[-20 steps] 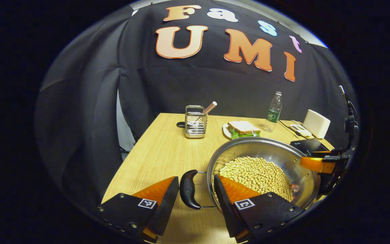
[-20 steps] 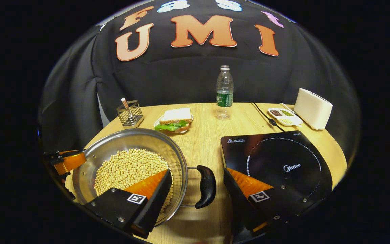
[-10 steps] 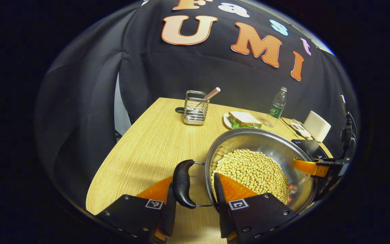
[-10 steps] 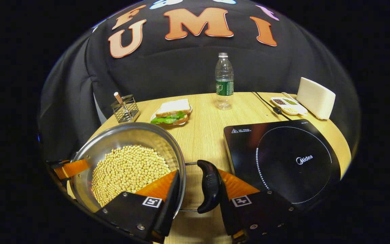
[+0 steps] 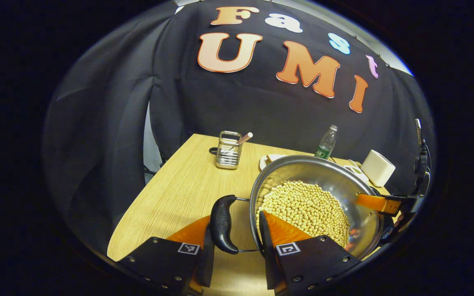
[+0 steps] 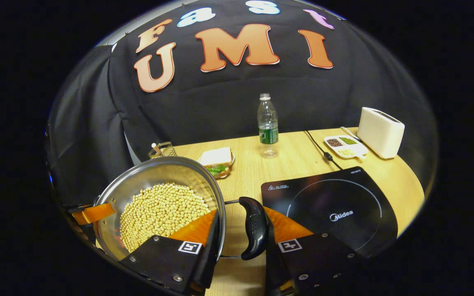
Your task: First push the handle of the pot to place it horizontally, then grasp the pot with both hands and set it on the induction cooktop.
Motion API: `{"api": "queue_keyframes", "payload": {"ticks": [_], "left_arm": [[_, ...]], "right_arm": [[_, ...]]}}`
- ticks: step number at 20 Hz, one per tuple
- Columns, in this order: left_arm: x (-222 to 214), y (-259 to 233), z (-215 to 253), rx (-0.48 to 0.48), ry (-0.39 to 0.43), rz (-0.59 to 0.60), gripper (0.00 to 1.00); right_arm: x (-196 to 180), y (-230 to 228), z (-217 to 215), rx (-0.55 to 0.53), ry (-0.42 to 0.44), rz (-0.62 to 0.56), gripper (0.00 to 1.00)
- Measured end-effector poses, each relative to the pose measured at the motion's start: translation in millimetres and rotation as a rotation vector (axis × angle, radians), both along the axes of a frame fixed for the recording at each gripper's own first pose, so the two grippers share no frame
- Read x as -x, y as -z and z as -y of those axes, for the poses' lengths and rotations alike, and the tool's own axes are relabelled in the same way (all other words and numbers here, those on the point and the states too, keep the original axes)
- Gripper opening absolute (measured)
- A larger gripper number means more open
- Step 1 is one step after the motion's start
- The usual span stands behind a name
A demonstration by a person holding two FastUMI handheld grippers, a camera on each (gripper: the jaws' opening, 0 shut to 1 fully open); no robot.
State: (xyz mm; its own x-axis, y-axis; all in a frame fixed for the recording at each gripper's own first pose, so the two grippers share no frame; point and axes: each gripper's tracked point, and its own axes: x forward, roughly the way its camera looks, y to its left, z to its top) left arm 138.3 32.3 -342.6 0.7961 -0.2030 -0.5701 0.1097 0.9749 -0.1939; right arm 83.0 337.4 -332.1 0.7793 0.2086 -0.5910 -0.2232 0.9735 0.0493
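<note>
A steel pot [image 5: 323, 172] full of soybeans [image 5: 307, 205] hangs between both grippers and seems raised a little off the wooden table [image 5: 179, 193]. My left gripper [image 5: 235, 224] is shut on the pot's black left handle [image 5: 221, 224], with one finger outside the handle and the other inside the pot wall. In the right gripper view, my right gripper [image 6: 242, 218] is shut the same way on the right handle [image 6: 254, 227] of the pot [image 6: 154, 170]. Each far gripper finger shows at the opposite rim. The black induction cooktop [image 6: 335, 205] lies right of the pot.
At the back of the table stand a water bottle [image 6: 267, 125], a white toaster [image 6: 381, 131], a small tray of spices [image 6: 344, 146], a sandwich on a plate [image 6: 217, 160] and a wire utensil holder [image 5: 228, 150]. A power cord [image 6: 321, 150] runs to the cooktop.
Both grippers went from open around the handles to shut on them. The pot has since risen and now hides part of the sandwich and the utensil holder.
</note>
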Motion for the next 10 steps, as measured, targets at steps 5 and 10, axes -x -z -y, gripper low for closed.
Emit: {"api": "queue_keyframes", "payload": {"ticks": [5, 10], "left_arm": [[9.9, -32.2, 30.4, -0.004, 0.02, 0.02, 0.52], [16.1, -44.5, 71.1, 0.005, 0.044, 0.013, 0.52]], "right_arm": [[1.7, -27.1, 30.8, -0.016, 0.013, 0.017, 0.52], [-1.0, -44.7, 71.0, -0.016, 0.041, 0.034, 0.53]]}}
